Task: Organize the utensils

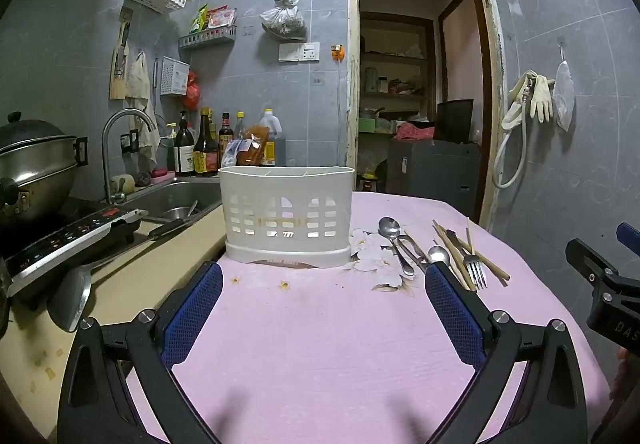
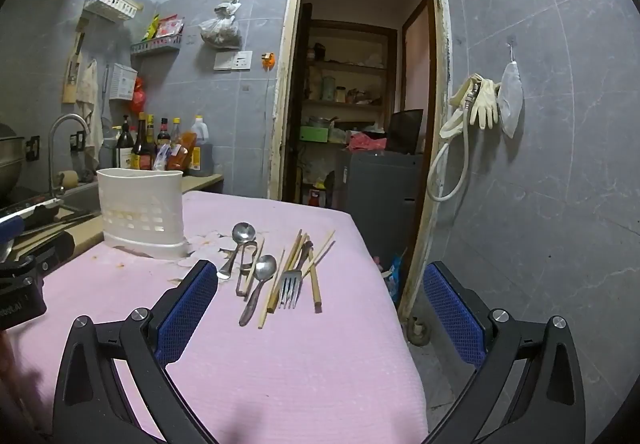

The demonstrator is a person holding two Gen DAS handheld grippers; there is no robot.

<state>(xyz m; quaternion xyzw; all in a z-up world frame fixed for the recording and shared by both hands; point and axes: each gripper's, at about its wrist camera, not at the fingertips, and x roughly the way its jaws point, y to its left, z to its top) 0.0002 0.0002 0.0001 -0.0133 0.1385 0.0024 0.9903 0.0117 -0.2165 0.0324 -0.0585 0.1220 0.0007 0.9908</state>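
Loose utensils [image 2: 276, 276] beside white caddy [image 2: 142, 212]

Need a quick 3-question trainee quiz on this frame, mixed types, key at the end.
1. True or false: the white basket already holds a fork.
2. Which claw is nearer the utensils: A) left claw B) right claw?
3. Fill in: the utensils lie on a ___ cloth.

Key: 1 false, the fork lies on the cloth beside the spoons and chopsticks. 2 B. 3 pink.
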